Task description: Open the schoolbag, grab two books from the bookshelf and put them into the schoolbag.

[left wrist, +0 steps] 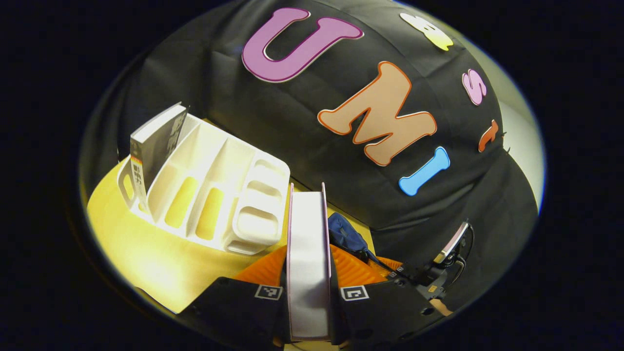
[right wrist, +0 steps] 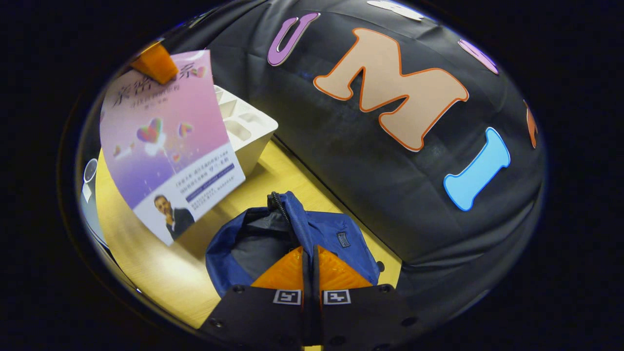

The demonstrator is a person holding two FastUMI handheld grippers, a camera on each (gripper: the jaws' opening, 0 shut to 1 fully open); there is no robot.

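My left gripper [left wrist: 308,273] clamps a pink-covered book [left wrist: 307,263] upright; my right gripper [right wrist: 309,265] pinches the blue schoolbag's [right wrist: 336,234] rim.

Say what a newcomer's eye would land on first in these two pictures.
First, the pink book, held up at the left of the right gripper view above the open blue bag. In the left gripper view, that book stands edge-on between the left gripper's jaws, with a white rack holding another book behind.

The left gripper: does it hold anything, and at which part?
Yes. The left gripper is shut on a pink book, gripping its two covers near the bottom edge, page edges facing the camera.
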